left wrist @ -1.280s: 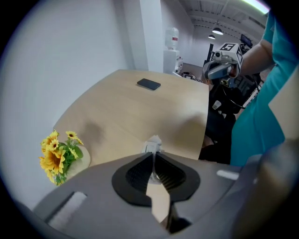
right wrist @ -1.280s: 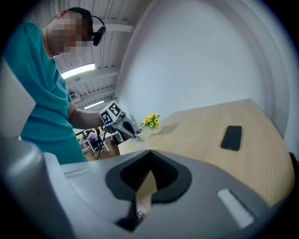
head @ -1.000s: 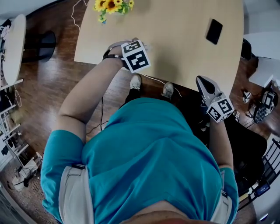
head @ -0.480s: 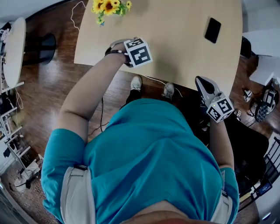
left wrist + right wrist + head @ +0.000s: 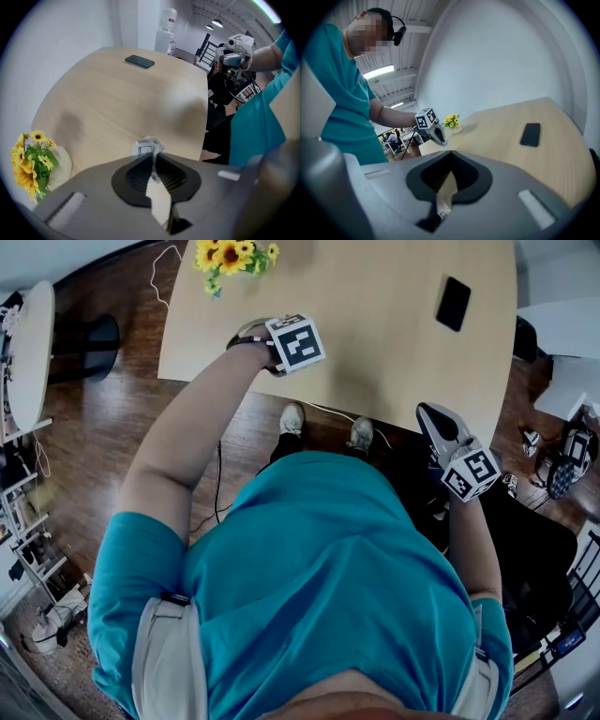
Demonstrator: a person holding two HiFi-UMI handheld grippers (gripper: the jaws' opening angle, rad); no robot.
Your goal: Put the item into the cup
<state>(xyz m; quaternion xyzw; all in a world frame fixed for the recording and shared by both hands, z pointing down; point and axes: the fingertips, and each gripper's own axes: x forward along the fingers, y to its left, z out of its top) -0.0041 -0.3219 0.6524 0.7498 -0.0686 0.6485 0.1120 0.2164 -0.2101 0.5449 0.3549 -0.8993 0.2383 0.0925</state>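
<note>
No word, number or brand can be read anywhere. The left cube (image 5: 295, 341), on the left tongs (image 5: 149, 151) over the far left of the bench (image 5: 375, 324), shows only black-and-white square patterns (coded blocks, no letters or digits). The right cube (image 5: 472, 474), on the right tongs (image 5: 449, 158) at the near right, shows the same kind of pattern. The phone (image 5: 453, 303) at the far right of the bench is dark, with nothing legible on it.
</note>
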